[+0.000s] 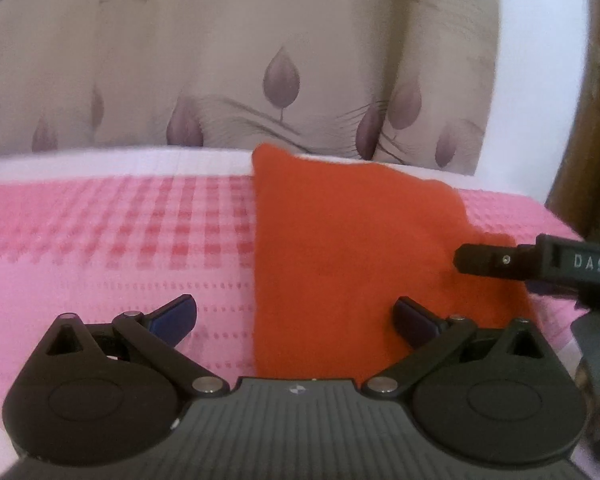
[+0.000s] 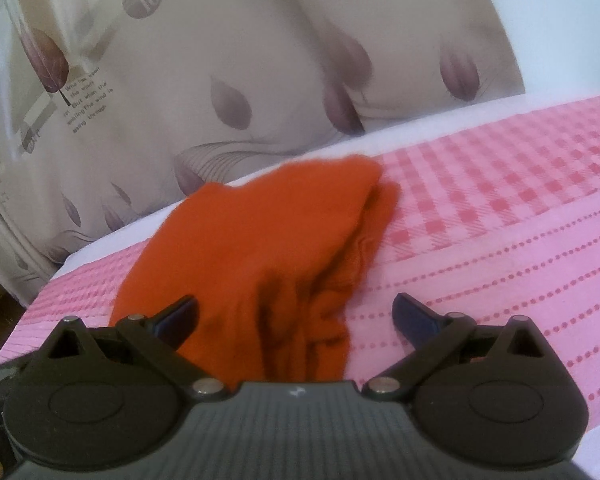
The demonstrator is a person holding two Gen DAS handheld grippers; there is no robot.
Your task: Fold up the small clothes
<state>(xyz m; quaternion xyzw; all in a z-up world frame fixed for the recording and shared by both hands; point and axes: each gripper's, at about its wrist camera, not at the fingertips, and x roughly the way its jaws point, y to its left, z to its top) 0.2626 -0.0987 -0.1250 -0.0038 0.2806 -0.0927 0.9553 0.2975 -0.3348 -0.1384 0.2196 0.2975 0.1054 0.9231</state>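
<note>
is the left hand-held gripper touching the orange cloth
Cannot tell. In the left wrist view the open left hand-held gripper straddles the orange cloth, its edge between the fingers, but no contact or gap shows.

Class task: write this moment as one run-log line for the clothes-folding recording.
left gripper: open, over garment edge | right gripper: open, over bunched end | orange garment: partly folded on pink cloth | neither gripping

A small orange knit garment [image 1: 340, 248] lies folded flat at centre-right of the left wrist frame; in the right wrist frame [image 2: 260, 240] it sits centre-left, rumpled.
</note>
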